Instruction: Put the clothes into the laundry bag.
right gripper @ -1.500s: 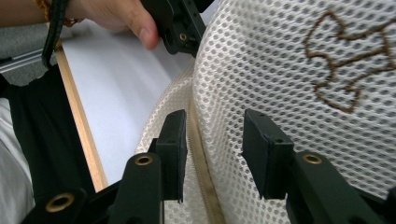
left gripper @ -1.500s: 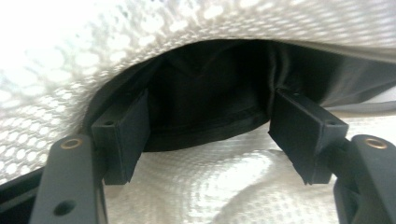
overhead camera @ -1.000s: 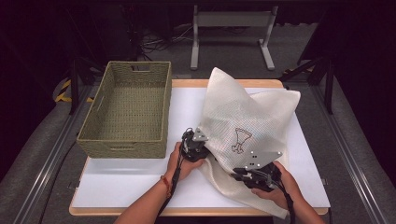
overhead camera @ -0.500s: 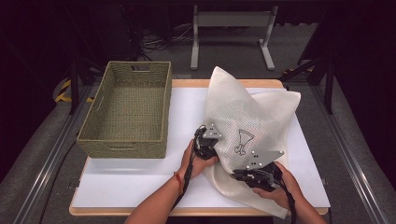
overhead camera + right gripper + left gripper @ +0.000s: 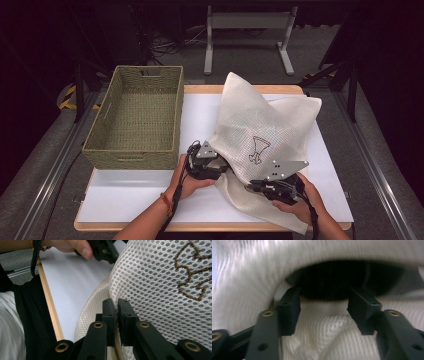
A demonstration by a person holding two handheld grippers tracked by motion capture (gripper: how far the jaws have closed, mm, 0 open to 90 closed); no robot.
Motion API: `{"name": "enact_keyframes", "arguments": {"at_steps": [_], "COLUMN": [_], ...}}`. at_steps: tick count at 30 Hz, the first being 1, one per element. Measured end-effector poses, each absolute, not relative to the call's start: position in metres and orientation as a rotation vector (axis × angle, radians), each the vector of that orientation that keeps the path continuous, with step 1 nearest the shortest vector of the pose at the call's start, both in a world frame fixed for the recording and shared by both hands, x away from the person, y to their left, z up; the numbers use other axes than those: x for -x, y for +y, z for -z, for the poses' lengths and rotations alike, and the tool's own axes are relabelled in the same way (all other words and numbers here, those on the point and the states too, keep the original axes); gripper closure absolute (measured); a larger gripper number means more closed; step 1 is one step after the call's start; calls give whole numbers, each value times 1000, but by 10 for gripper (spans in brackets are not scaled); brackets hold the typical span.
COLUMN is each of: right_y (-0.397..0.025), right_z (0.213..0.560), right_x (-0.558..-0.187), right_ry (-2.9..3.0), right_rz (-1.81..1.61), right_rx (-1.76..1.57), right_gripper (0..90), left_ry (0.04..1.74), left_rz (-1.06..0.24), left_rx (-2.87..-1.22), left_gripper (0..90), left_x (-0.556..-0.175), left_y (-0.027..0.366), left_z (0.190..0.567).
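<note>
I had the right gripper (image 5: 116, 307) pinched down on the rim of the white mesh laundry bag (image 5: 260, 135), its jaws all but touching with a fold of mesh caught between them, and the embroidered brown motif (image 5: 193, 277) sat up and to the right of those jaws. The bag itself lay slumped on the white counter (image 5: 150, 185), just right of the empty woven basket (image 5: 135, 120).

My left gripper (image 5: 324, 305) had its jaws spread wide and held nothing. Straight ahead of them, in the left gripper view, I saw the dark mouth of the bag (image 5: 344, 280), with loose mesh bunched below and between the jaws. From above, that gripper (image 5: 212, 165) sat at the bag's left edge, close beside my right one (image 5: 255, 186).

As I judged it, the step in hand was getting a second grip on the opening so the bag could be spread or lifted. To do it well, I reckoned the left jaws should slip over only the upper lip of the mouth, not the bunched layer underneath, and close on a single thickness. The right grip needed to keep firm tension so the rim stayed taut and easy to catch. The left gripper view was blurred, so I could not tell how much cloth already lay inside the jaws.
</note>
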State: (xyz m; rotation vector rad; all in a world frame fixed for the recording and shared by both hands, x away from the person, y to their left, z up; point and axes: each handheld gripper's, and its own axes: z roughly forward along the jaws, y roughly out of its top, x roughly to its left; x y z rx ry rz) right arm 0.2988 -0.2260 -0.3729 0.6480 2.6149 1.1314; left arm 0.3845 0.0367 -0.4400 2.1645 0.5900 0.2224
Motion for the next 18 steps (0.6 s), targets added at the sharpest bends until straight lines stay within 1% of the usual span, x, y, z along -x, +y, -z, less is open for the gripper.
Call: {"name": "enact_keyframes", "arguments": {"at_steps": [4, 6, 8, 10, 11, 12, 13, 14, 15, 17, 18], "right_y": [-225, -225, -224, -223, -223, -223, -223, -223, -222, -220, -219], "right_z": [371, 371, 372, 372, 371, 371, 371, 371, 372, 373, 373], "right_x": [-298, -298, -298, -296, -295, -295, -295, -294, -294, -294, -293], "right_ry": [2611, 2615, 2621, 2628, 2632, 2634, 2642, 2648, 2656, 2668, 2670], "right_rz": [-1140, -1151, -1144, -1139, -1139, -1144, -1147, -1146, -1150, -1132, -1129], "right_rx": [-646, -636, -634, -619, -617, -617, -613, -610, -607, -592, -590], "right_gripper": [844, 847, 848, 851, 852, 851, 852, 852, 852, 851, 849], "left_ry": [552, 549, 547, 457, 424, 391, 382, 380, 380, 409, 419], "left_rz": [-223, -212, -193, -146, -160, -184, -189, -208, -208, -240, -251], "left_rx": [-2193, -2206, -2201, -2197, -2211, -2226, -2233, -2238, -2238, -2240, -2231], "left_gripper": [406, 428, 426, 475, 510, 593, 659, 682, 734, 778, 819], "left_x": [-379, -381, -382, -376, -372, -369, -367, -367, -367, -370, -371], "left_y": [35, 30, 24, 18, 15, 12, 10, 7, 7, -3, -6], "left_z": [438, 438, 440, 439, 439, 439, 439, 439, 439, 440, 440]}}
